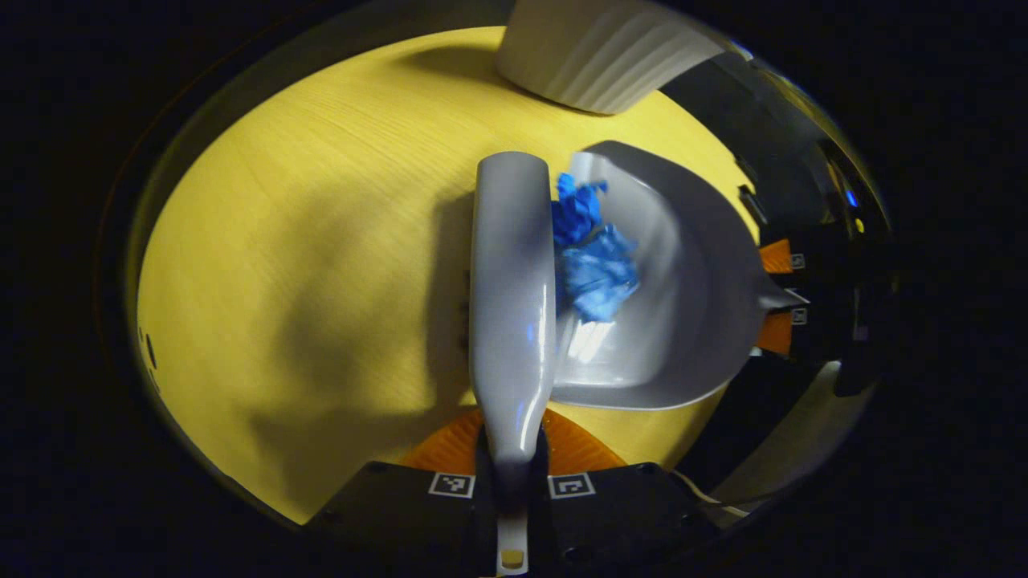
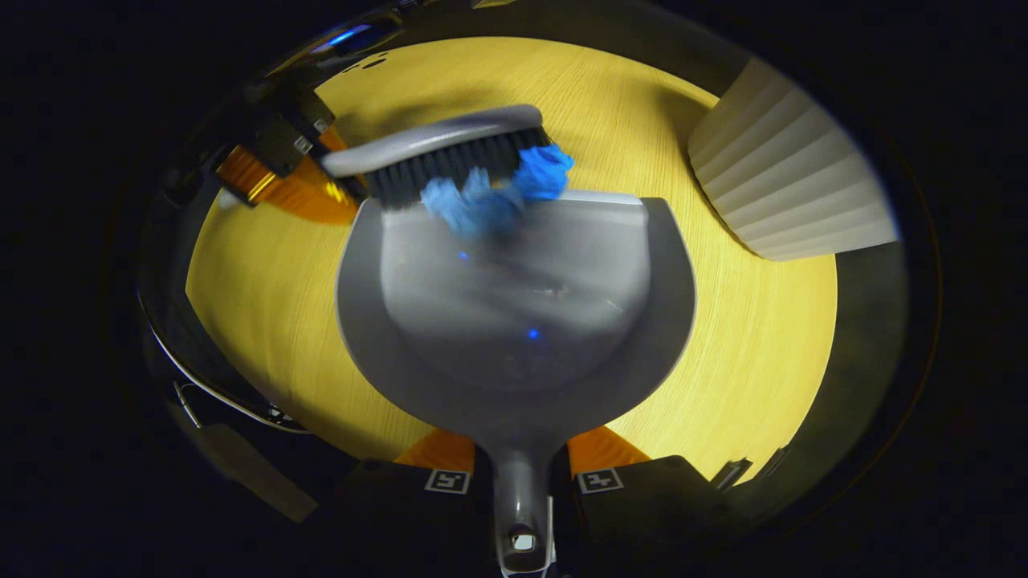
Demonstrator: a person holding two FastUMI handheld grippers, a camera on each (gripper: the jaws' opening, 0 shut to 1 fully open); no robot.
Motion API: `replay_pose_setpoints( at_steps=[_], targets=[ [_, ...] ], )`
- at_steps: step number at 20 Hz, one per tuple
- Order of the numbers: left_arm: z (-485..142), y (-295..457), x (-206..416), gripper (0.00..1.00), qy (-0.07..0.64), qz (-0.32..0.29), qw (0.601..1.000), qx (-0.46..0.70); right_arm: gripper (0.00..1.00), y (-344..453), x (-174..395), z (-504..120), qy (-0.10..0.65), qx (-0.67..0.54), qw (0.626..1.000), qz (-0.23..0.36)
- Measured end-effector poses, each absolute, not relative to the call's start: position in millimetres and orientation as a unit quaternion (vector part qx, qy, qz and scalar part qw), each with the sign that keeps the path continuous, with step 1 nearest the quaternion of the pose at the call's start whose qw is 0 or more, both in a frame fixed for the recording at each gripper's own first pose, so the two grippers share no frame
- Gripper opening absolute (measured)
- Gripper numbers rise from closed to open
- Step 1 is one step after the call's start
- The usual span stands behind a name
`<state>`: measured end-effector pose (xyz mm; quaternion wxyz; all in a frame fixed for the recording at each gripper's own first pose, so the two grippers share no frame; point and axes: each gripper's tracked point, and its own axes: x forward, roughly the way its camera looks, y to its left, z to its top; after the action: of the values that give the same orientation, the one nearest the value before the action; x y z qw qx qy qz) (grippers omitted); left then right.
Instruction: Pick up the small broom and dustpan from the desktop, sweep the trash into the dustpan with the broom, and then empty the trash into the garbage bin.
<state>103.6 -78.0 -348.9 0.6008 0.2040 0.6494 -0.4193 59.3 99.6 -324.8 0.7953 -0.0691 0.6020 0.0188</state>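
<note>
Grey plastic ran straight ahead from the left claw (image 1: 514, 470) in the left gripper view: the small broom (image 1: 514, 297) was clamped by its handle between both fingers, its long axis pointing away down the yellow desk (image 1: 321, 241). Just right of the broom head lay the crumpled blue trash (image 1: 594, 257), already over the lip of the dustpan (image 1: 683, 305), whose mouth faced the broom and whose handle led right to the right claw (image 1: 791, 289). A white ribbed garbage bin (image 1: 602, 48) stood at the far edge, beyond the pan. In the right gripper view the right claw (image 2: 522, 478) gripped the dustpan (image 2: 514, 321) handle, pan stretching far ahead; the broom (image 2: 450, 152) lay crosswise at its far lip, bristles touching the trash (image 2: 498, 193). The bin (image 2: 791, 185) stood far right with bare desk (image 2: 763, 337) between, so the tipping seemed to fall to the right arm.
</note>
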Motion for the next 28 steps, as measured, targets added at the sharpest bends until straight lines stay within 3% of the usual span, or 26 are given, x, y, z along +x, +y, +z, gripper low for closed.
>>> replay_pose_setpoints(
  at_steps=[2,6,7,8,12,18,19,24,25,26,28],
  targets=[
    [-343,-89,94,0.19,0.654,-0.432,0.593,0.183,0.34,97,55,-323,0.601,-0.07,0.796,0.017],
    [-353,-77,129,0.19,0.628,-0.387,0.641,0.213,0.34,76,49,-320,0.597,-0.062,0.799,0.014],
    [-354,-75,138,0.23,0.623,-0.38,0.648,0.219,0.34,73,48,-317,0.597,-0.062,0.8,0.016],
    [-356,-76,139,0.19,0.623,-0.38,0.648,0.22,0.33,72,44,-316,0.596,-0.063,0.801,0.018],
    [-351,-83,135,0.19,0.613,-0.398,0.646,0.219,0.34,84,20,-296,0.581,-0.073,0.811,0.017],
    [-320,-39,158,0.18,0.567,-0.338,0.728,0.187,0.34,116,-34,-225,0.539,-0.064,0.84,-0.004],
    [-322,-29,155,0.22,0.566,-0.327,0.735,0.18,0.33,115,-32,-214,0.533,-0.051,0.845,-0.007],
    [-353,1,136,0.18,0.56,-0.286,0.765,0.136,0.34,94,-53,-162,0.501,-0.025,0.865,-0.032],
    [-365,3,130,0.18,0.561,-0.279,0.769,0.127,0.25,87,-60,-147,0.493,-0.019,0.869,-0.038],
    [-376,3,125,0.18,0.562,-0.274,0.771,0.118,0.33,83,-65,-130,0.489,-0.012,0.871,-0.044],
    [-390,4,121,0.19,0.57,-0.272,0.769,0.099,0.31,70,-78,-99,0.483,-0.001,0.874,-0.054]
  ],
)
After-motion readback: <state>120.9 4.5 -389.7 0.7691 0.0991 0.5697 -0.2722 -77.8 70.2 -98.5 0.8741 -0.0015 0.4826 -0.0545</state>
